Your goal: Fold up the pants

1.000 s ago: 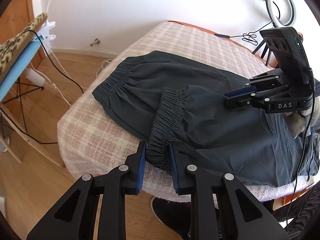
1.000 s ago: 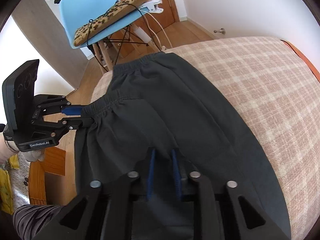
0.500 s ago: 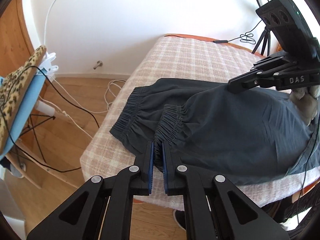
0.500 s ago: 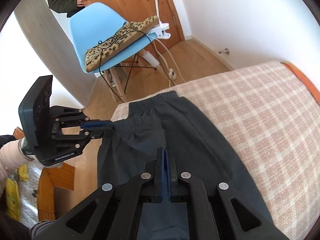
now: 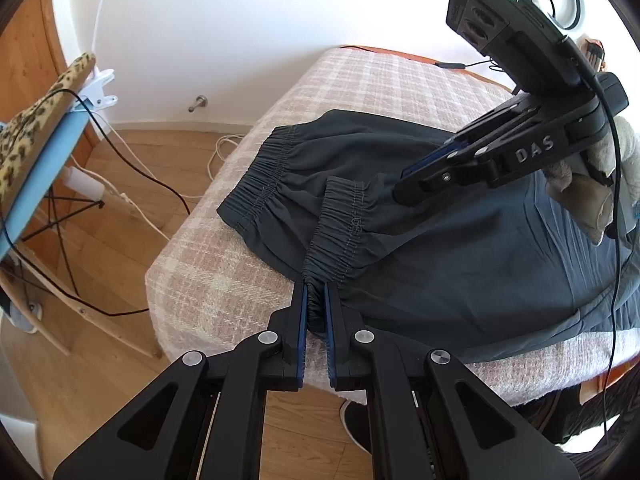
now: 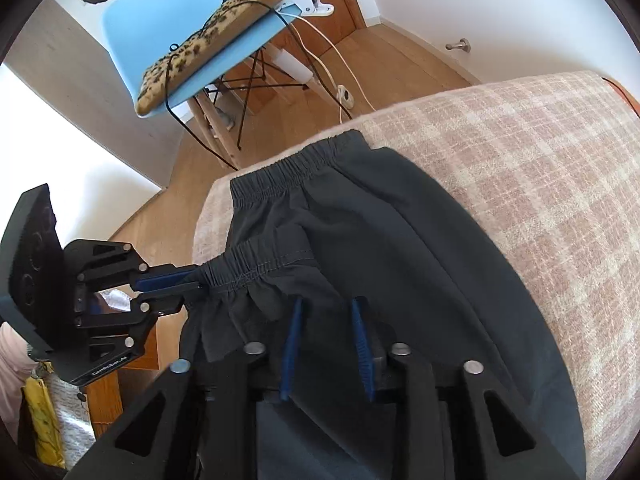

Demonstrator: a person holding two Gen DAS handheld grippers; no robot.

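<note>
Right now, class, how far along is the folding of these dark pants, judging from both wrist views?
Done: the pants lie on the checked blanket, one layer over the other. In hand: the left hand-held gripper pinches the upper elastic edge; the right hand-held gripper is opening, fabric between its jaws unpinched. Left: lining that edge up with the lower elastic edge, probably then crosswise folds.

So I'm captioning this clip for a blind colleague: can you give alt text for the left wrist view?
The left gripper pinches the gathered elastic cuff of dark pants lying on a plaid-covered table. The right gripper hangs over the pants further back, beside the second cuff.
</note>
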